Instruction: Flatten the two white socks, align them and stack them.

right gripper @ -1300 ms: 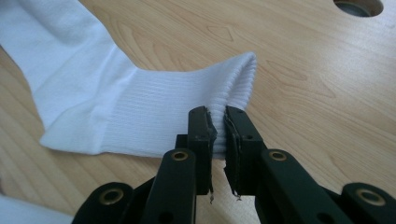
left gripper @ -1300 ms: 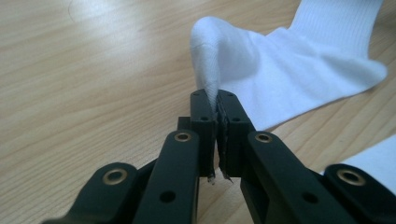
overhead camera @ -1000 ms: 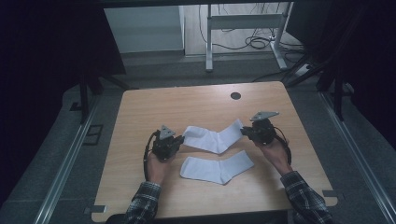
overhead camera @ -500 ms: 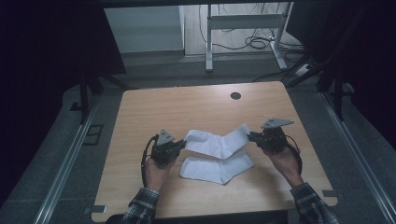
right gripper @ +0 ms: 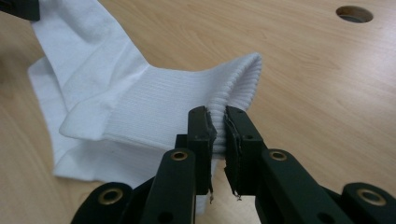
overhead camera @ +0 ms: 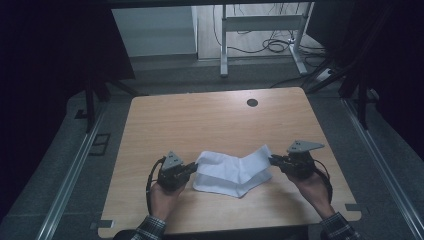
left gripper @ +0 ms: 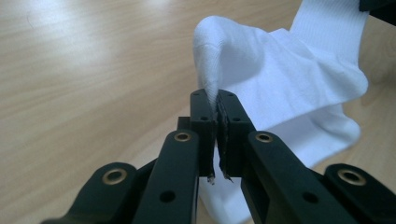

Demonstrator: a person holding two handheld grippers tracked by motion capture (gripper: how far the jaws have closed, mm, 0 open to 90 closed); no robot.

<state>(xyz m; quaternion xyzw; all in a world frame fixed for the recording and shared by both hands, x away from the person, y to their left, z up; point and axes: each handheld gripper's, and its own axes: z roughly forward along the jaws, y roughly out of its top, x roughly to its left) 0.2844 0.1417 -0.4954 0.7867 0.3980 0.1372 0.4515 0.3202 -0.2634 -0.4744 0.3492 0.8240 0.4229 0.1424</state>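
Claws (overhead camera: 191,169) (overhead camera: 272,160) each pinching one end of white sock (overhead camera: 231,170), long axis left-right.

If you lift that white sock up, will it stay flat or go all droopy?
Probably droopy: the upper sock sags and creases between the left gripper and right gripper. It seems light, since thin pinches at its ends hold it. Unlikely to slip; the ribbed cuff looks grippy.

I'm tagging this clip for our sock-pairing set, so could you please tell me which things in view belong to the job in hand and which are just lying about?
In the job:
- upper white sock, pinched at both ends
- lower white sock, lying under it
- left tool, shut on the toe end
- right tool, shut on the ribbed cuff

Lying about:
- cable hole in the wooden table
- metal frame and floor cables beyond
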